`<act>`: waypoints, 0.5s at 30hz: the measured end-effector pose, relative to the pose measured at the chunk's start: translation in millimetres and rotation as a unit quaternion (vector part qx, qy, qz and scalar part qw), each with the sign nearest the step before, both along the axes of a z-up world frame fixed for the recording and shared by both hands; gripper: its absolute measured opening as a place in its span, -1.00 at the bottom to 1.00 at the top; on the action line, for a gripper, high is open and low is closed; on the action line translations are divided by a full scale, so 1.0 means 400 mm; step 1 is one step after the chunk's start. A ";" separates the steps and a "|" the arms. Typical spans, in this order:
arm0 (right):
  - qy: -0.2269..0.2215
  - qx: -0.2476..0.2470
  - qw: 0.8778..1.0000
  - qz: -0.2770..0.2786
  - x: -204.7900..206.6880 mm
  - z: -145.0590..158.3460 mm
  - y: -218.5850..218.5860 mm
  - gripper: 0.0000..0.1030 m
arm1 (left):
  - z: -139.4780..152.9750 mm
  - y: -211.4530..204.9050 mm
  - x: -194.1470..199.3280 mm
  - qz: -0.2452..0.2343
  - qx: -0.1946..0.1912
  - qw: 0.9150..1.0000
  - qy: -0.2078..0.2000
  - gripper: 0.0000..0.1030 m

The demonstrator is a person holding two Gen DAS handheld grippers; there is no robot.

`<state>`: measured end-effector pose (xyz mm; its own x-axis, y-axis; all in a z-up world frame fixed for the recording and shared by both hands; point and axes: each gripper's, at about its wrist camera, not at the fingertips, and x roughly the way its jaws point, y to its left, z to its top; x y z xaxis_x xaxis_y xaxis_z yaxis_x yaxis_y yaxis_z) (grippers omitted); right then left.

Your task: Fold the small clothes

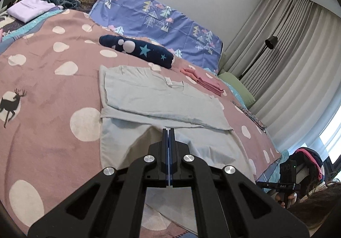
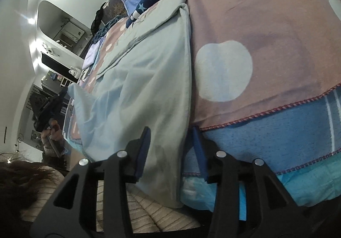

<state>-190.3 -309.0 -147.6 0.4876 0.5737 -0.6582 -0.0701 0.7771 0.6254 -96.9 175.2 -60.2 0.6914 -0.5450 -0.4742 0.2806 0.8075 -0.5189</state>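
A pale grey-blue garment (image 1: pixel 162 99) lies spread on the pink spotted blanket (image 1: pixel 49 80), its sides folded in. My left gripper (image 1: pixel 168 131) is shut on the garment's near hem and lifts it into a ridge. In the right wrist view the same garment (image 2: pixel 138 88) hangs over the bed's edge. My right gripper (image 2: pixel 170 131) is open, with the garment's corner between its blue fingers (image 2: pixel 145 142). The left gripper also shows far left in that view (image 2: pixel 49 112), holding the other corner.
A folded navy star-print piece (image 1: pixel 138 50), a folded pink piece (image 1: pixel 202 80) and a folded lilac piece (image 1: pixel 29 9) lie on the bed. A blue patterned pillow (image 1: pixel 157 18), curtains (image 1: pixel 287 56) and a floor lamp (image 1: pixel 270 42) stand beyond. The bed's edge (image 2: pixel 277 114) is close.
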 end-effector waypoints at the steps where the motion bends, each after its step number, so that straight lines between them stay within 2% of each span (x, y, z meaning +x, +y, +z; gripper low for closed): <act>1: 0.006 0.009 1.000 0.014 -0.010 0.002 0.001 -0.18 | -0.002 -0.001 -0.003 0.000 0.000 1.000 0.000 -1.00; 4: 0.018 0.008 0.999 0.051 -0.039 0.004 0.018 -0.18 | -0.007 0.004 -0.015 0.000 -0.002 1.000 -0.002 -1.00; 5: 0.019 0.009 0.998 0.063 -0.047 0.002 0.030 -0.31 | -0.010 0.005 -0.015 0.000 -0.003 1.000 -0.002 -1.00; 6: 0.019 0.005 0.998 0.064 -0.047 0.001 0.038 -0.73 | -0.012 0.006 -0.014 0.001 -0.005 1.000 -0.001 -1.00; 7: 0.018 0.007 0.998 0.061 -0.044 -0.001 0.040 -0.92 | -0.014 0.007 -0.011 0.002 -0.008 1.000 0.001 -1.00; 8: 0.010 0.029 0.998 0.048 -0.036 0.007 0.031 -0.92 | -0.012 0.007 -0.010 0.004 -0.012 1.000 0.000 -1.00; 11: -0.067 0.109 0.992 0.017 -0.020 0.077 -0.017 -0.92 | 0.015 0.015 -0.006 0.011 -0.021 1.000 -0.017 -1.00; 13: -0.128 0.121 0.984 -0.004 0.023 0.159 -0.048 -0.92 | 0.050 0.025 0.005 0.018 -0.020 0.999 -0.034 -1.00; 15: -0.155 0.118 0.981 -0.022 0.076 0.211 -0.066 -0.92 | 0.088 0.035 0.021 0.025 -0.018 0.998 -0.056 -1.00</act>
<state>-160.0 -335.6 -63.1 0.6704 0.6669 -0.3255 -0.2555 0.6192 0.7425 -88.6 189.1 -25.0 0.7662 -0.5228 -0.3737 0.2973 0.8039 -0.5151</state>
